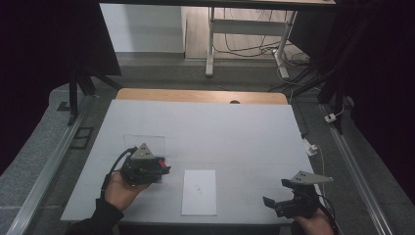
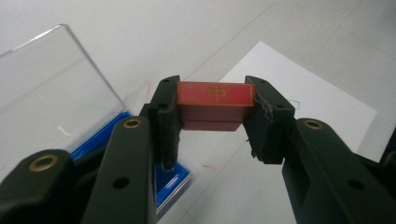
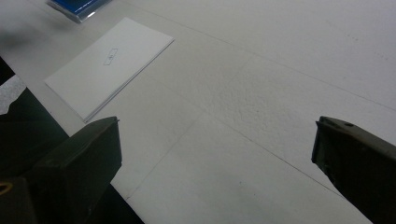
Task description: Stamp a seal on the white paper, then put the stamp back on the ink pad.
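My left gripper is shut on a red block with a gold character on its top face, held a little above the table. In the high view the left gripper sits at the left of the table with the red block at its tip. Just under and behind it lies an open case with a blue base and a clear lid. My right gripper hangs open over bare table at the front right. A white sheet stack with a small printed mark lies between both grippers.
The white table top is bordered by a wooden strip at the far edge. Metal rails run along both sides. The white sheet stack lies ahead and left of the right gripper, with the blue case's corner beyond it.
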Demonstrator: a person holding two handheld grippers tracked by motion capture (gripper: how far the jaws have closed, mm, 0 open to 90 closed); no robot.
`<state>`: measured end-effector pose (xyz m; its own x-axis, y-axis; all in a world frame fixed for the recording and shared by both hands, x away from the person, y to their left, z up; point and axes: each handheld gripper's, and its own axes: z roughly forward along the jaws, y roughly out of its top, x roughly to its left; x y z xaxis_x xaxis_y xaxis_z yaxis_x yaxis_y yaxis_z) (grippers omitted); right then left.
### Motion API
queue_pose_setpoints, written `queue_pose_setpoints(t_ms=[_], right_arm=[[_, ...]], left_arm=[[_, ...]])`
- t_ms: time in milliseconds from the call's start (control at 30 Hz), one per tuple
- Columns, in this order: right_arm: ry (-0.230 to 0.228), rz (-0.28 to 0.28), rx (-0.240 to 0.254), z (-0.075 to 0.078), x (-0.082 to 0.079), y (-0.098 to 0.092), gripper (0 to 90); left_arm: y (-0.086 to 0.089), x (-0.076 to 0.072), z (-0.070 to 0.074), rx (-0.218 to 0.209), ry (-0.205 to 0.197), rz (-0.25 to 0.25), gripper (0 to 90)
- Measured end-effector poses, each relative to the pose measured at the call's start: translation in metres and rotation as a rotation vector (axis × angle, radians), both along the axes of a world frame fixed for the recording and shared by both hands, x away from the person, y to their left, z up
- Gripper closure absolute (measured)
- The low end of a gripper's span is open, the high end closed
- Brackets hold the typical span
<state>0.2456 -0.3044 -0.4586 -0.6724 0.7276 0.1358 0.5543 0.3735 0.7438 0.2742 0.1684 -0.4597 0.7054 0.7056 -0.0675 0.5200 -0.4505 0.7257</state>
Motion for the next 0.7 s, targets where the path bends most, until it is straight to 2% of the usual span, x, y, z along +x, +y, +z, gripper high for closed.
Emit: queue_pose_setpoints(t_ms=[267,367,700], right_arm=[[0.001,0.0,-0.001,0.0,0.0,0.0,1.5],[-0.001,0.001,-0.001,0.0,0.0,0.0,1.4],[0.001,0.001,-0.001,0.0,0.001,0.001,1.5]], left_arm=[[0.018,0.003,0.0,0.009,-0.004,0.062,58.3],[0.025,0.003,0.0,0.0,-0.004,0.09,58.3],[0.034,0.006,-0.002,-0.005,0.003,0.119,58.3]])
